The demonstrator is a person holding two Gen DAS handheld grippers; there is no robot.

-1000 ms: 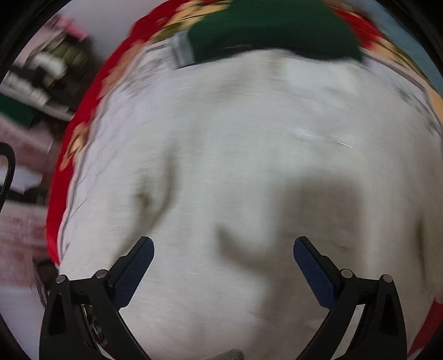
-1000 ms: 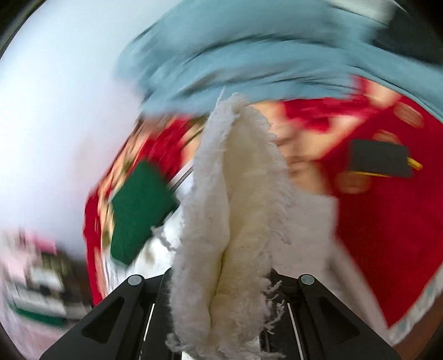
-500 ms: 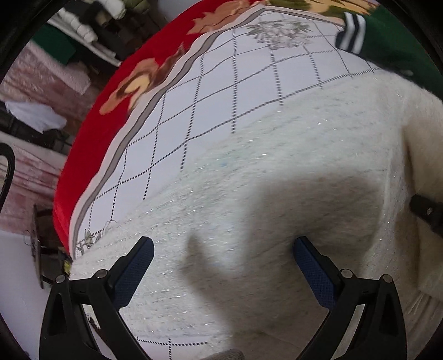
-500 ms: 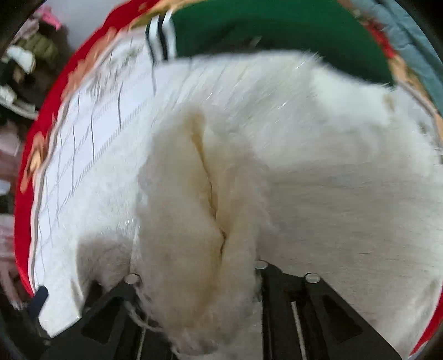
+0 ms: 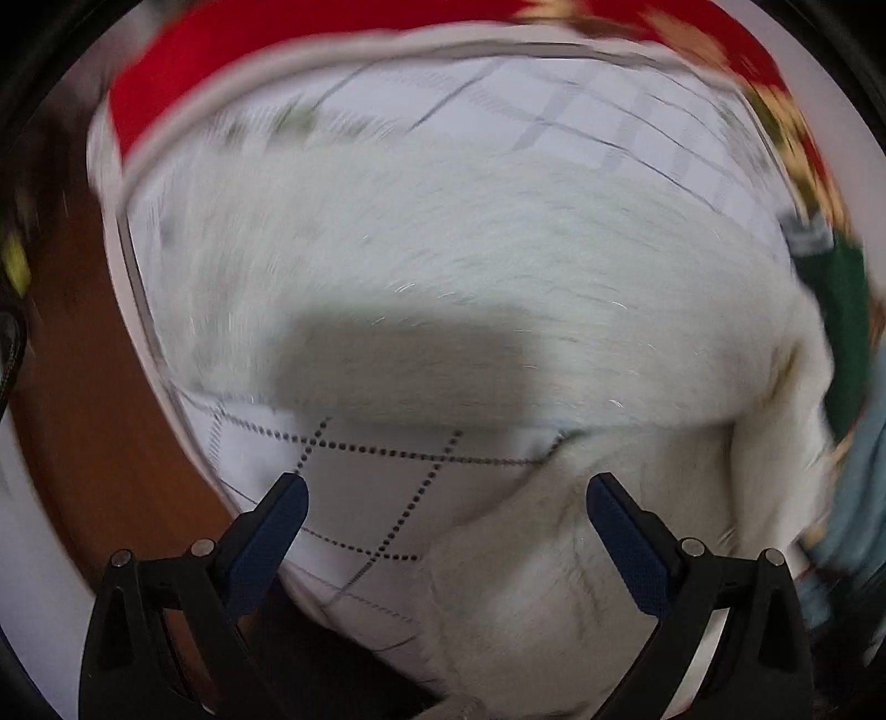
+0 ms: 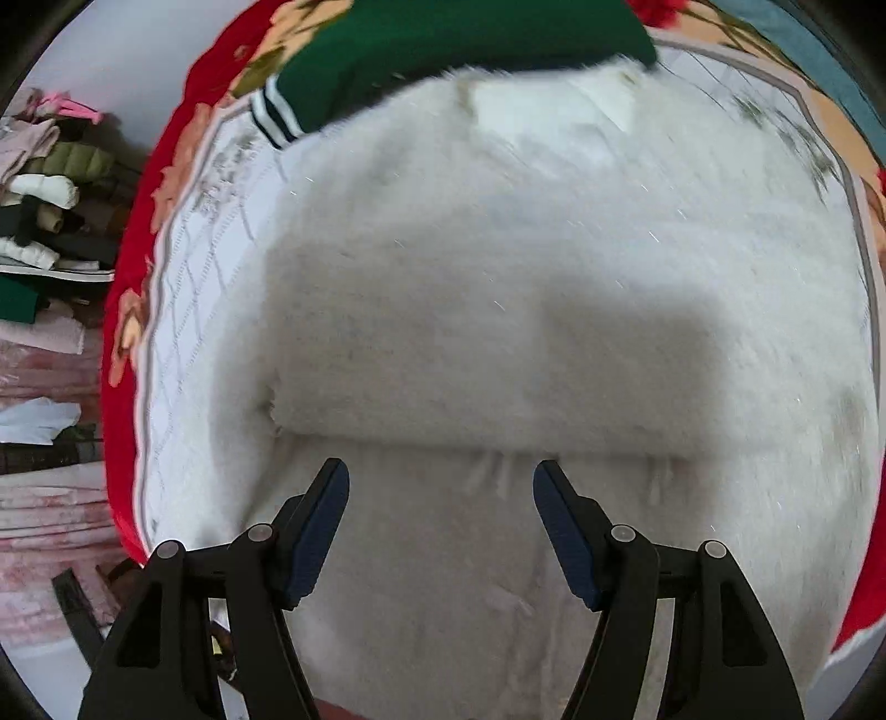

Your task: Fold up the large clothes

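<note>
A large fluffy white garment (image 6: 498, 310) lies spread on the bed, with one part folded over so a thick folded edge runs across in front of my right gripper. It also fills the left wrist view (image 5: 443, 288), which is blurred. My right gripper (image 6: 441, 482) is open and empty, just above the garment near that folded edge. My left gripper (image 5: 447, 493) is open and empty, over the bed cover (image 5: 387, 487) at the garment's near edge, with white fabric beside its right finger.
The bed cover (image 6: 183, 310) is white with a dotted diamond grid and a red floral border. A green garment with striped cuff (image 6: 443, 50) lies at the far end, also showing at right (image 5: 841, 310). Stacked clothes (image 6: 44, 183) sit left of the bed. Blue fabric (image 5: 864, 476) lies at right.
My right gripper has let go of the white fabric it held and opened; that part now lies folded over the garment. My left gripper swung toward the garment's near edge.
</note>
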